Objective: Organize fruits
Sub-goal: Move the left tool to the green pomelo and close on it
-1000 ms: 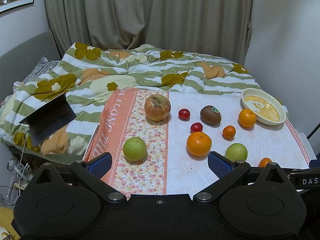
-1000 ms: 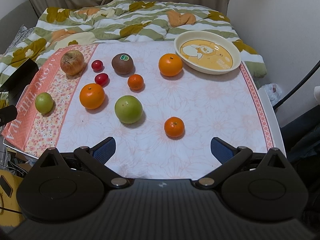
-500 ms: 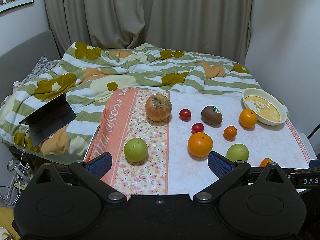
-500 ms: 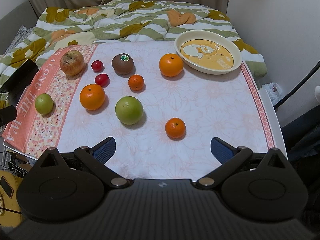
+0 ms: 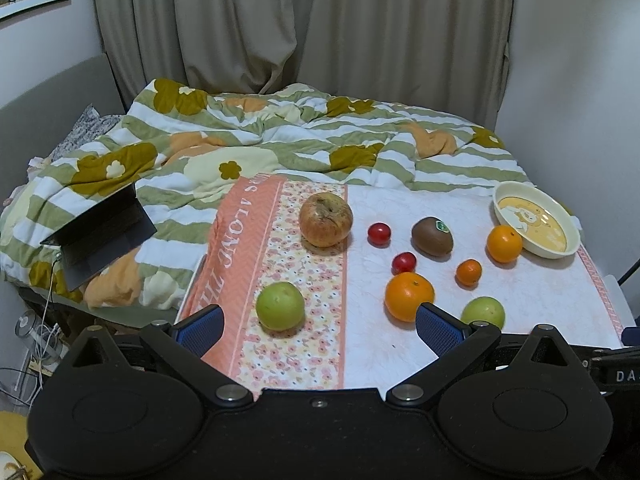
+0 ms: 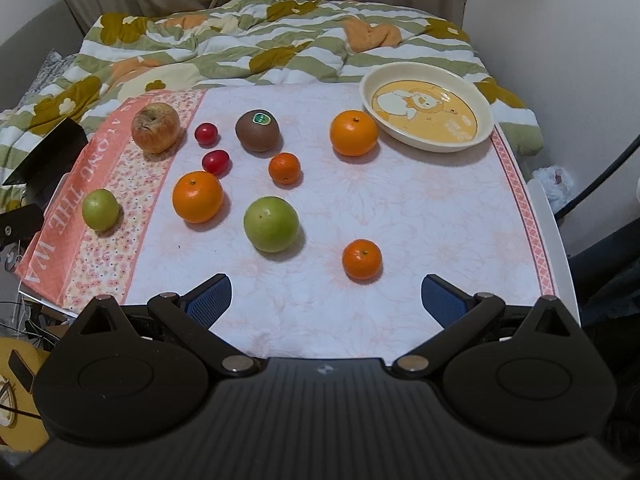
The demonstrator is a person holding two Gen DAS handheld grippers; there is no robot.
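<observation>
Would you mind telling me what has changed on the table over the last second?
Little. Both views slid slightly, so the left tongs and right tongs drifted slightly; the direction is unclear. Nothing was gripped or released. Both stay open and empty, the fruit, such as the kiwi, is unmoved, and the bowl is still empty.

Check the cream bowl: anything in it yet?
Empty: the bowl shows only its printed cartoon bottom, and every fruit sits outside it on the cloth.
</observation>
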